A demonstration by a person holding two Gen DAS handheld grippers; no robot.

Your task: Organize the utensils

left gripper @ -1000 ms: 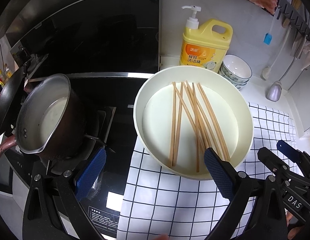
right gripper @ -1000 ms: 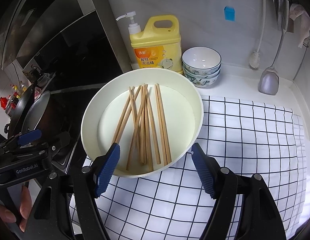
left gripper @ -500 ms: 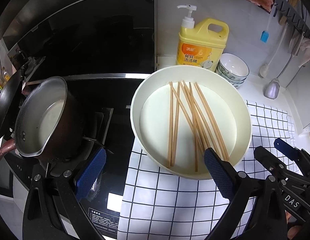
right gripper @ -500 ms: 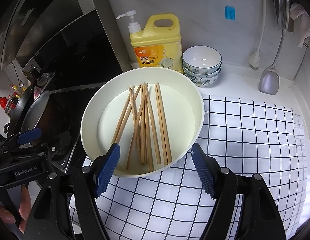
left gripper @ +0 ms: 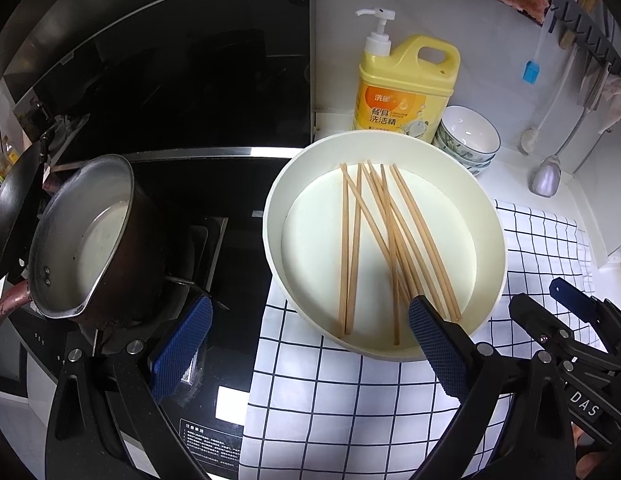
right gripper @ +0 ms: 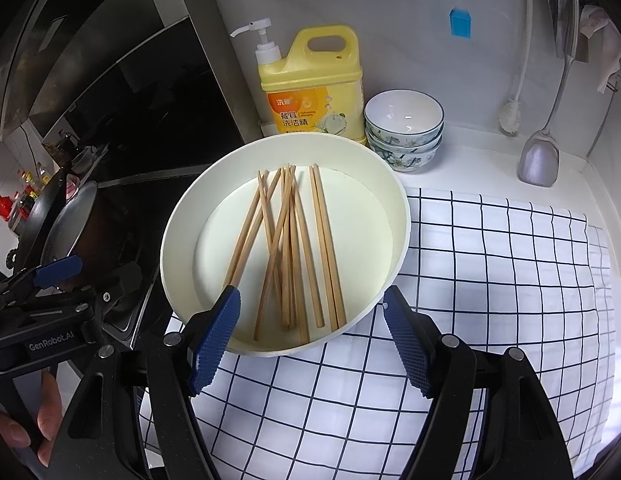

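Several wooden chopsticks [left gripper: 390,240] lie loosely crossed in a round white basin [left gripper: 272,240] that rests on a blue-checked white cloth [left gripper: 330,400]. My left gripper [left gripper: 310,344] hovers at the basin's near-left edge. It is open, its right pad above the chopsticks' near ends and its left pad over the stove. From the right, the chopsticks [right gripper: 286,248] and basin [right gripper: 404,216] lie just ahead of my right gripper [right gripper: 310,340]. It is open too, its pads straddling the basin's near rim without touching anything.
A metal saucepan [left gripper: 82,232] sits on the black stove at the left. A yellow detergent bottle [right gripper: 314,88] and stacked bowls [right gripper: 404,128] stand against the back wall. A spatula [right gripper: 538,160] and a blue brush [right gripper: 459,22] hang at the right. A hand [right gripper: 30,432] holds the left gripper.
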